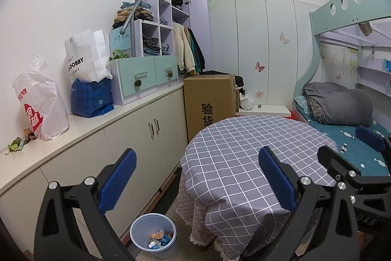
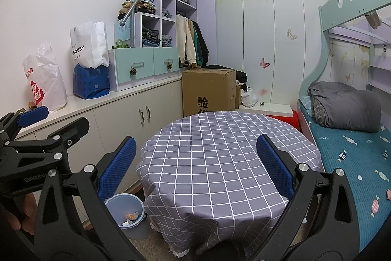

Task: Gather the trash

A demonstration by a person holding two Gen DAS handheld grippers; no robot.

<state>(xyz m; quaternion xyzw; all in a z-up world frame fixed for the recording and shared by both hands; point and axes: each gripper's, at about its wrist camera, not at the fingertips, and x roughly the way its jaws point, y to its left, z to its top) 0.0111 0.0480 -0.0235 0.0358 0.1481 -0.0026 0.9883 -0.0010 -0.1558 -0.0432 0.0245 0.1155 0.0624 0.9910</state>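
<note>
A blue-grey trash bin [image 1: 153, 234] stands on the floor left of the round table, with several wrappers inside it [image 1: 160, 237]; it also shows in the right wrist view [image 2: 127, 213]. My left gripper [image 1: 196, 177] is open and empty, held above the table's left edge. My right gripper [image 2: 195, 165] is open and empty over the table's grey checked cloth [image 2: 220, 146]. The right gripper also shows at the right of the left view [image 1: 352, 151]. The left gripper shows at the left of the right view [image 2: 52, 122].
A low white cabinet counter [image 1: 102, 119] runs along the left wall with a plastic bag [image 1: 41, 99], a blue bag [image 1: 91, 97] and small scraps [image 1: 19, 142]. A cardboard box [image 1: 210, 99] stands behind the table. A bunk bed [image 2: 347, 146] fills the right side.
</note>
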